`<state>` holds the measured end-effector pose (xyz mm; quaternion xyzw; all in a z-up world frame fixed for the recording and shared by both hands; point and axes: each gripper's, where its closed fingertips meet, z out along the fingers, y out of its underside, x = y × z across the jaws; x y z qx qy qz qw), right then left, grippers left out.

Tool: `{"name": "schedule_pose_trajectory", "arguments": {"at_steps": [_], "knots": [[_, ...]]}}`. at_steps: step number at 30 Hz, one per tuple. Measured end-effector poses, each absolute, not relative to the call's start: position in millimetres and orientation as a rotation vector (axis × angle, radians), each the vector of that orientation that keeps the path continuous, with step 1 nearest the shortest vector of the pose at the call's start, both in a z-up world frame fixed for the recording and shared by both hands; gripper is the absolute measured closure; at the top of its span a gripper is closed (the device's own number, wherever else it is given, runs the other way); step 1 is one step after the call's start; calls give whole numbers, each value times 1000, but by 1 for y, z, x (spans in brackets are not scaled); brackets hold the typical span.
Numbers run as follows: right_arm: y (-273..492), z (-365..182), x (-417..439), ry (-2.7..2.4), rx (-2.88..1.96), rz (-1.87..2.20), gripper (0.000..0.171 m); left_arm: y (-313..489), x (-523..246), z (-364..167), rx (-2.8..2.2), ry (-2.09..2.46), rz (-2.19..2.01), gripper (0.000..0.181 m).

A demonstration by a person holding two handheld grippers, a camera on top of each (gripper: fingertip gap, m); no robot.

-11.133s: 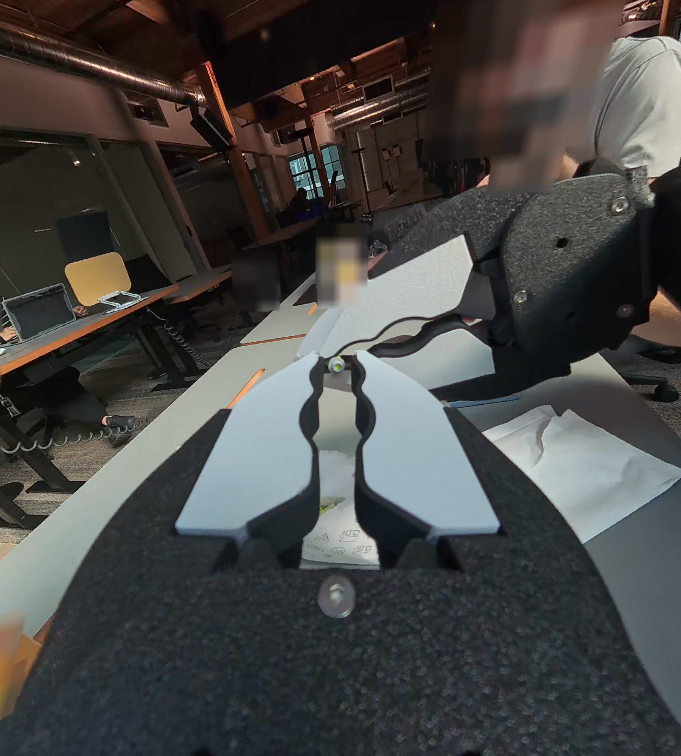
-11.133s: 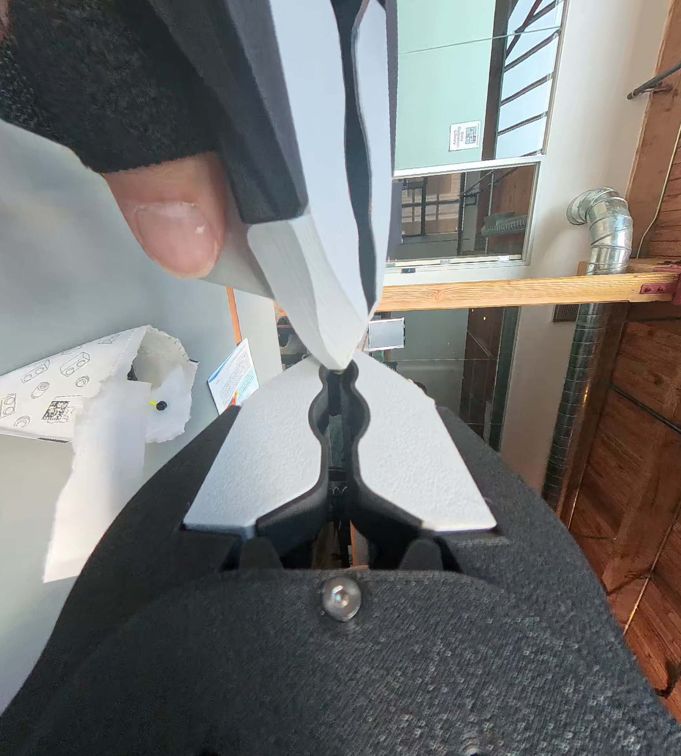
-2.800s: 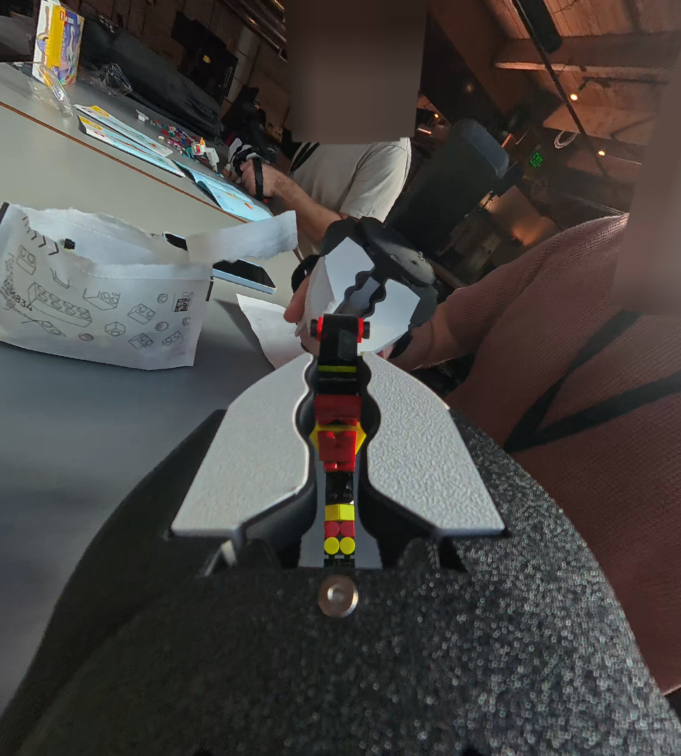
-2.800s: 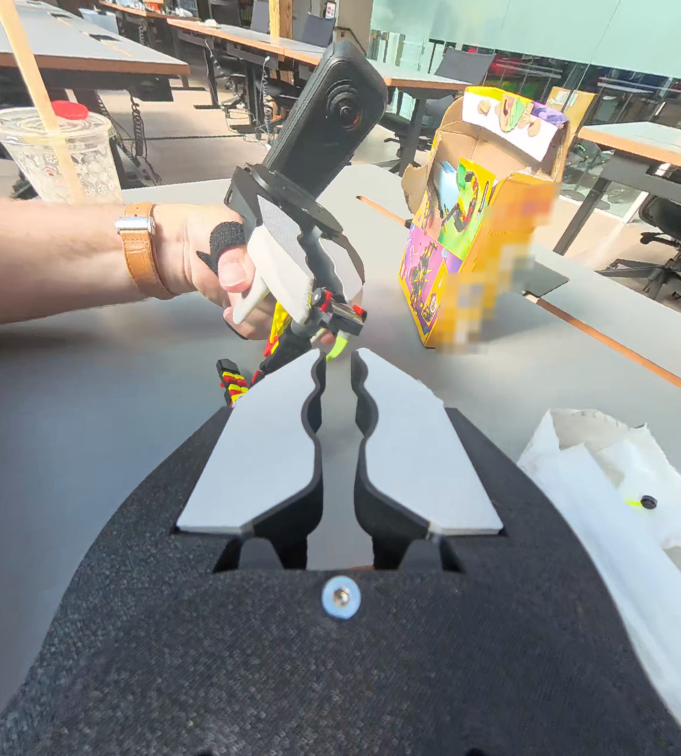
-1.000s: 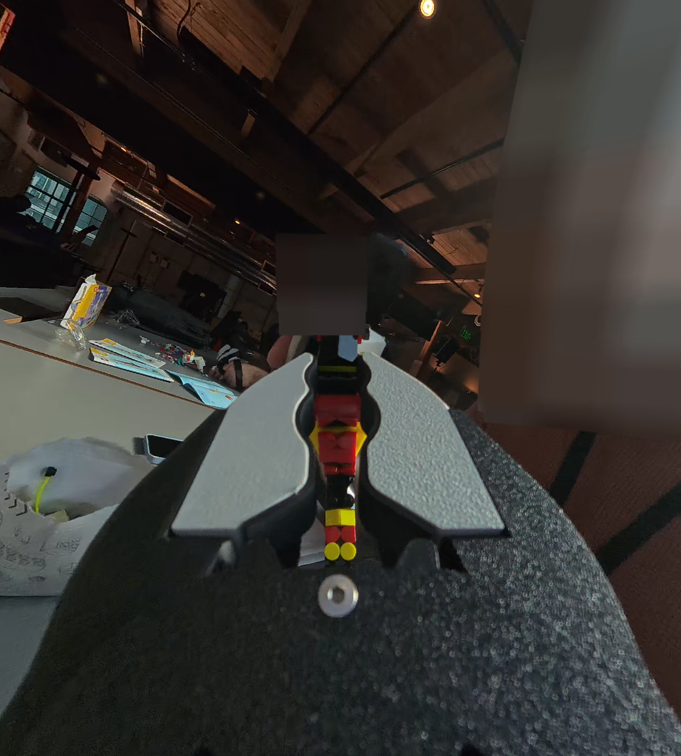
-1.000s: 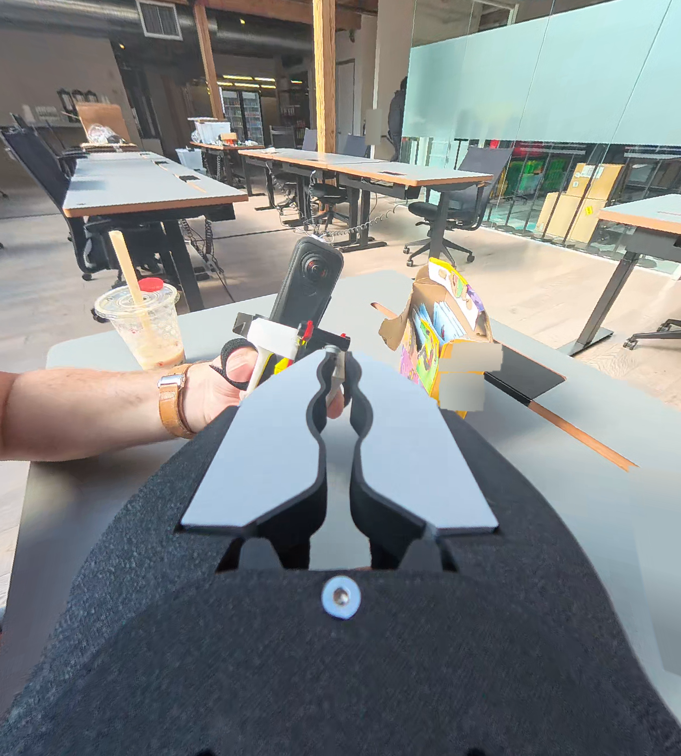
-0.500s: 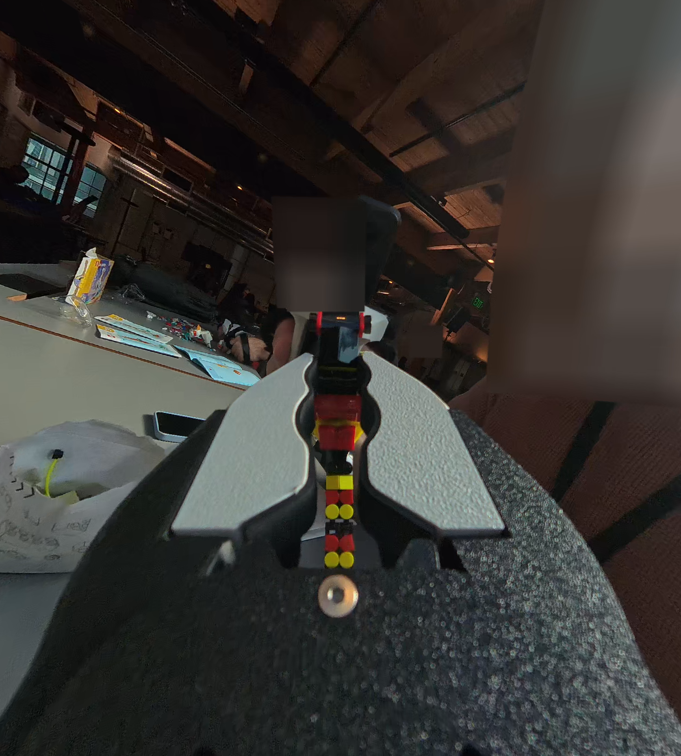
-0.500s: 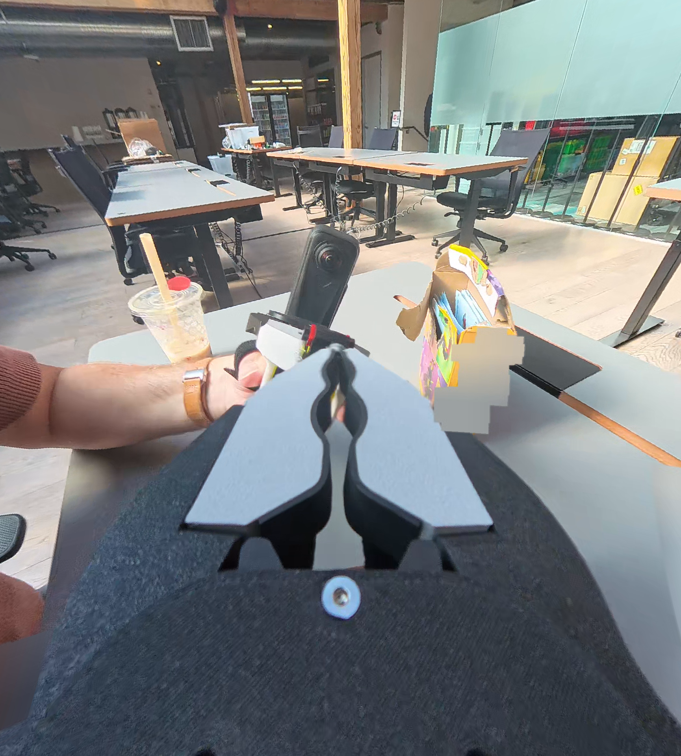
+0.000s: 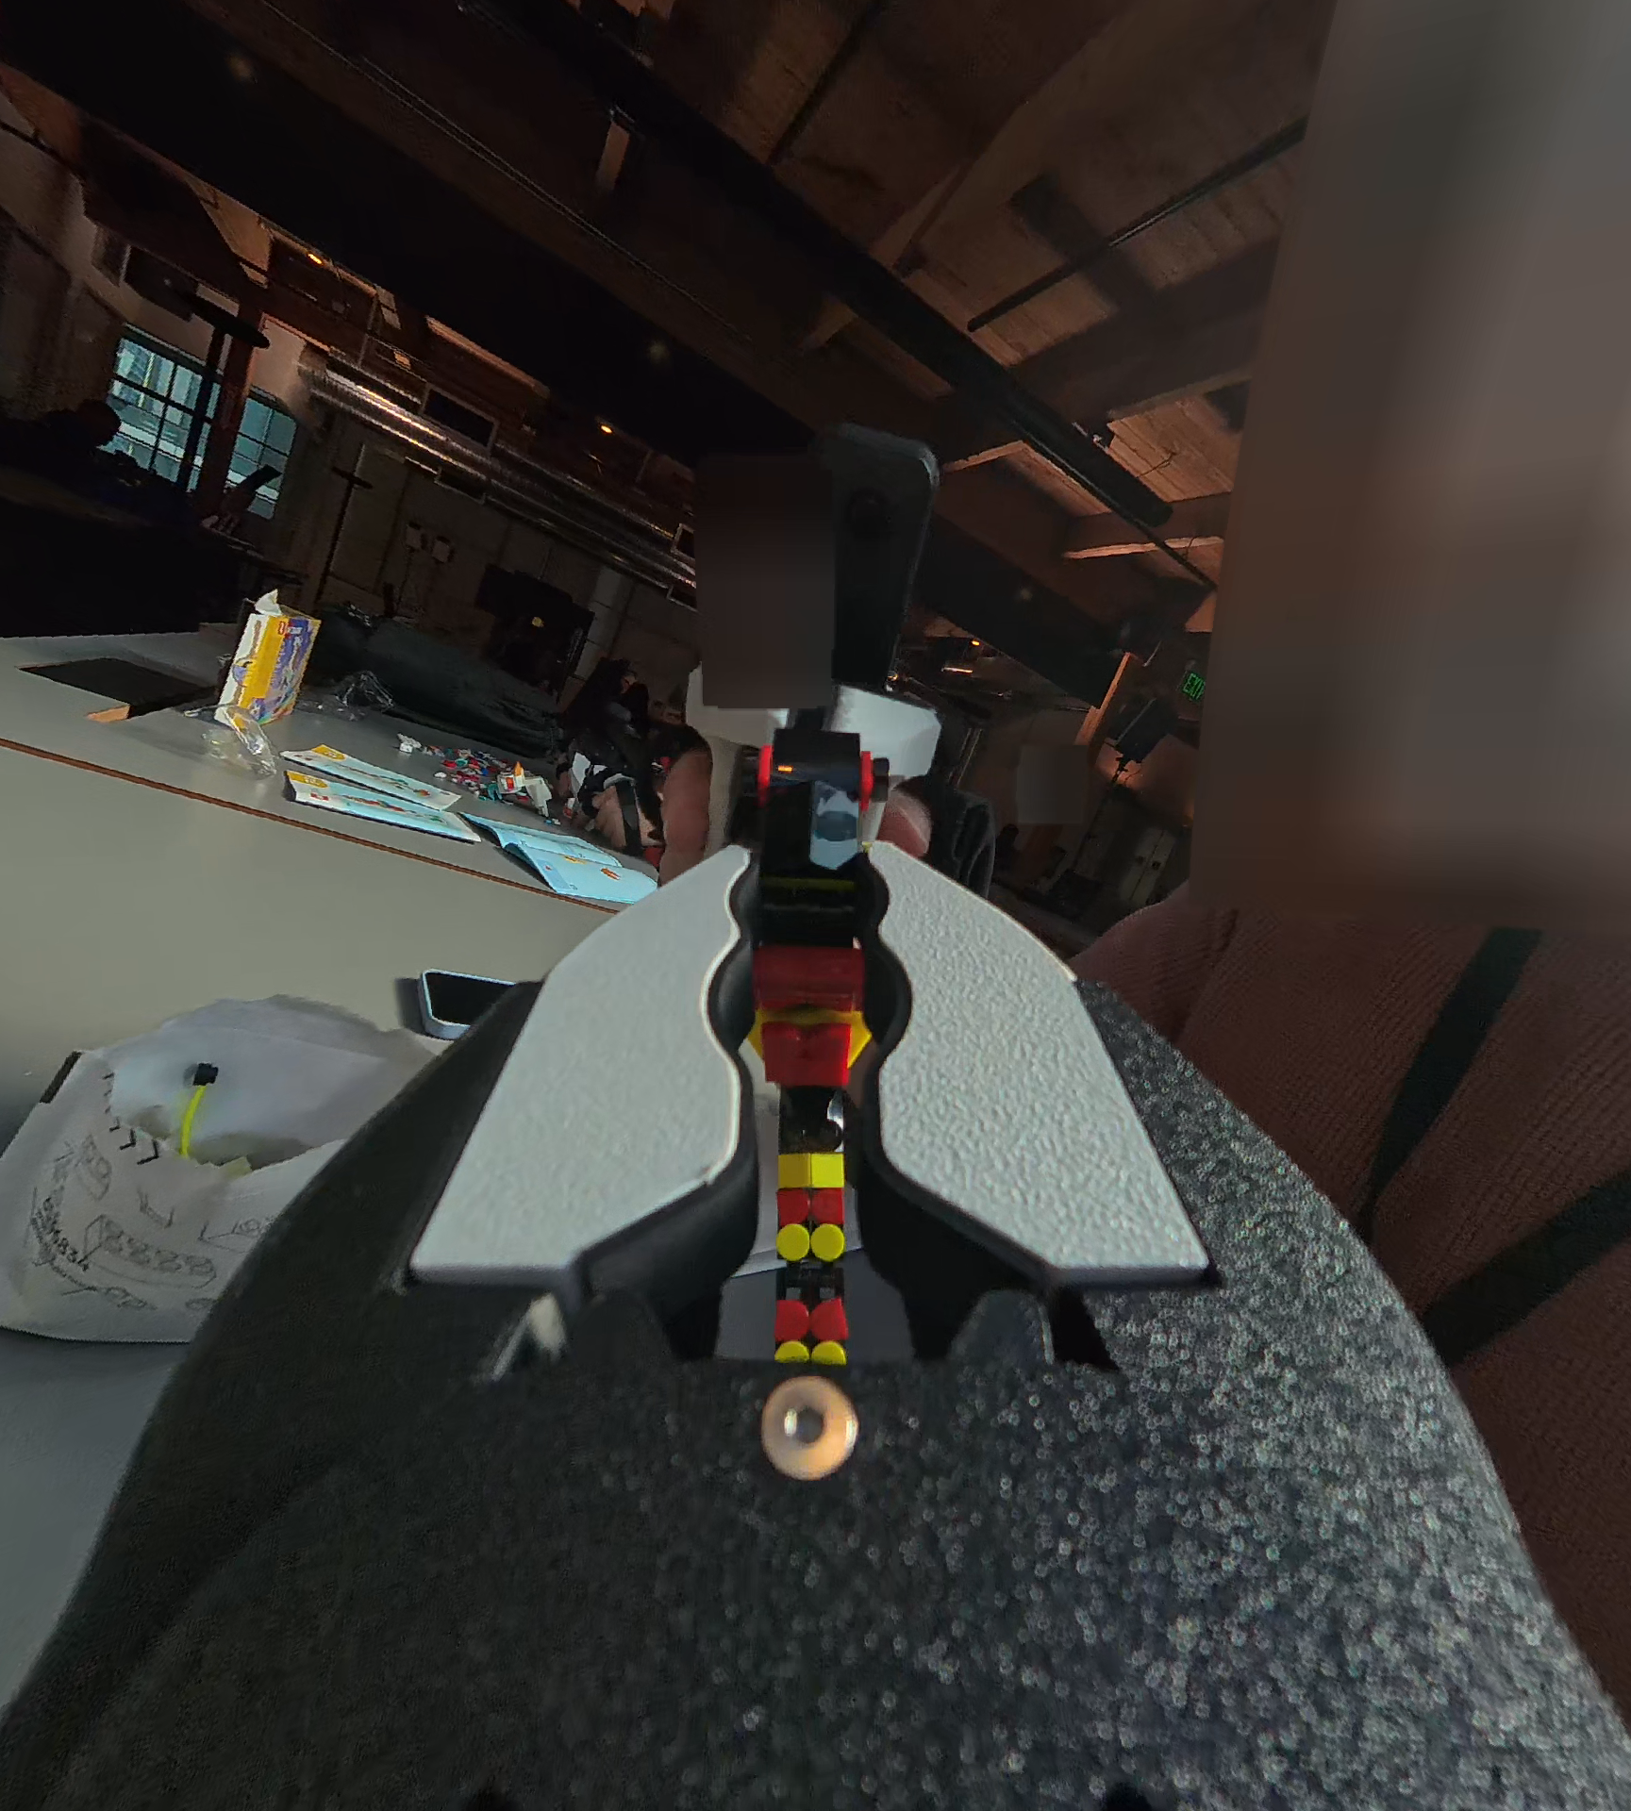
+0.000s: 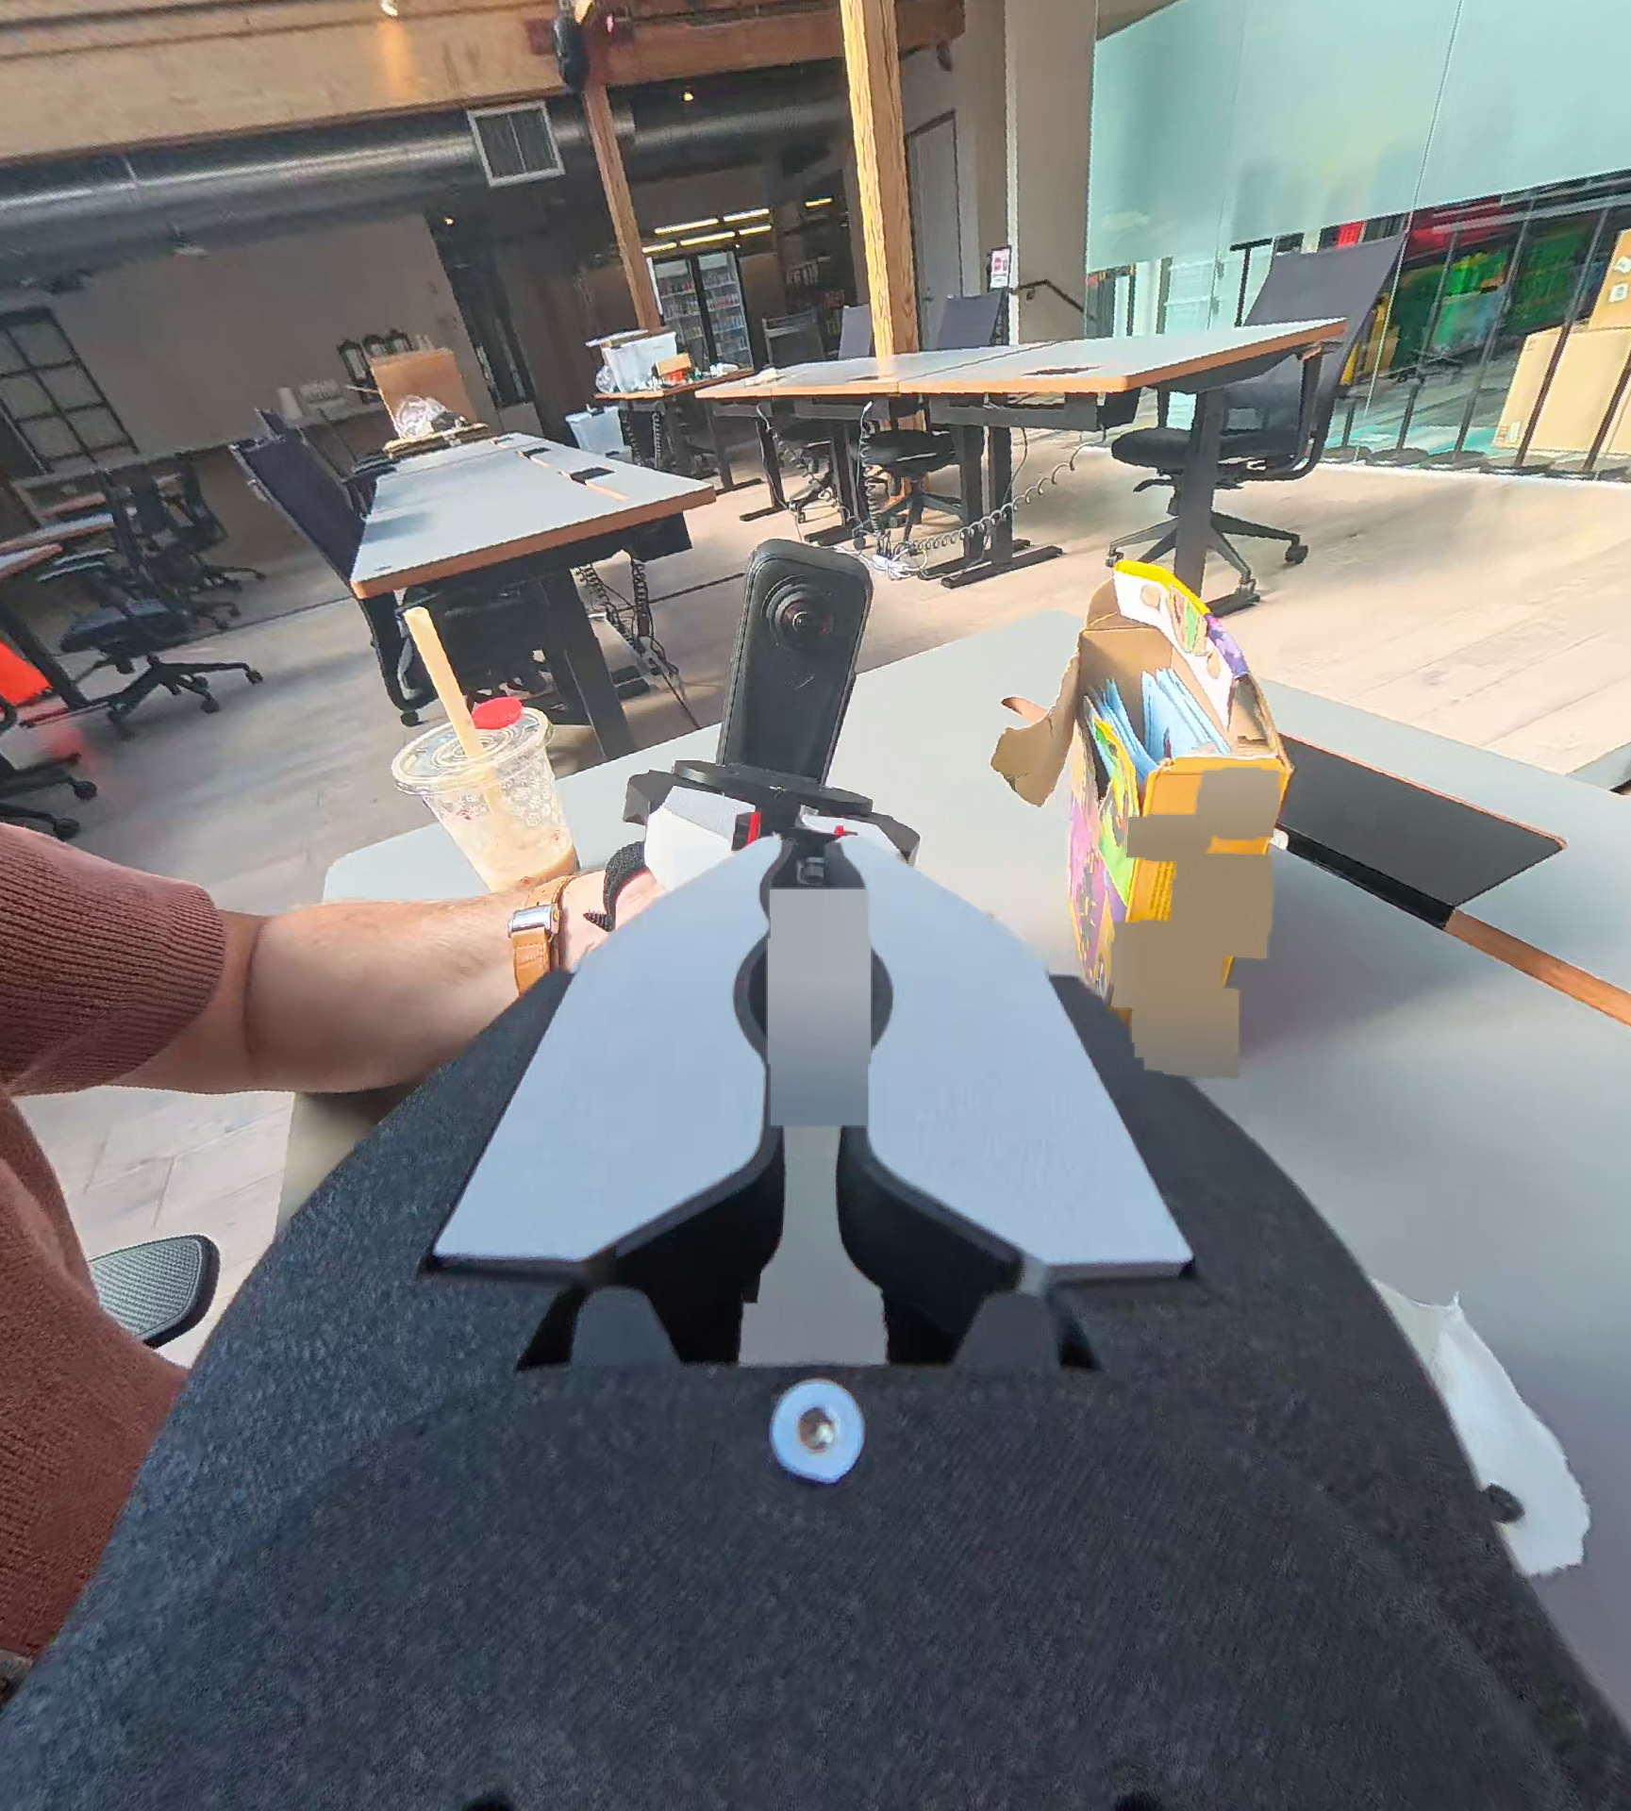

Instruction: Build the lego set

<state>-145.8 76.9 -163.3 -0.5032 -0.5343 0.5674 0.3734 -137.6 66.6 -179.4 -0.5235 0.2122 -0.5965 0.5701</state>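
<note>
Between the left gripper's (image 9: 811, 882) closed fingers sits the black, red and yellow lego model (image 9: 811, 990), raised off the grey table (image 9: 154, 882), its head end meeting the right gripper (image 9: 821, 725).

Seen from the right wrist, the right gripper (image 10: 816, 862) has its tips nearly together at the model's end (image 10: 806, 833); whether it grips cannot be told. The step looks like pressing a small piece on; next calls for steady alignment.

Red-yellow-black lego model (image 9: 809, 990), lengthwise, clamped
</note>
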Motion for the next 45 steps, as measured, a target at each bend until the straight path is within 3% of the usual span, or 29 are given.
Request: {"name": "schedule_pose_trajectory", "arguments": {"at_steps": [14, 20, 24, 31, 45], "knots": [[73, -163, -144, -1368, -1302, 1519, 164, 64, -135, -177, -1214, 509, -1414, 164], [73, -163, -145, -1343, -1315, 1545, 153, 62, -136, -172, -1166, 493, -1432, 164], [73, -159, -144, -1324, -1287, 1538, 166, 63, -134, -173, -1179, 503, -1415, 164], [71, -163, -144, -1360, -1295, 1500, 161, 61, -134, -171, -1173, 510, -1418, 164], [67, -175, -138, -1559, -1273, 1348, 169, 56, -126, -184, -1302, 608, -1401, 164]]}}
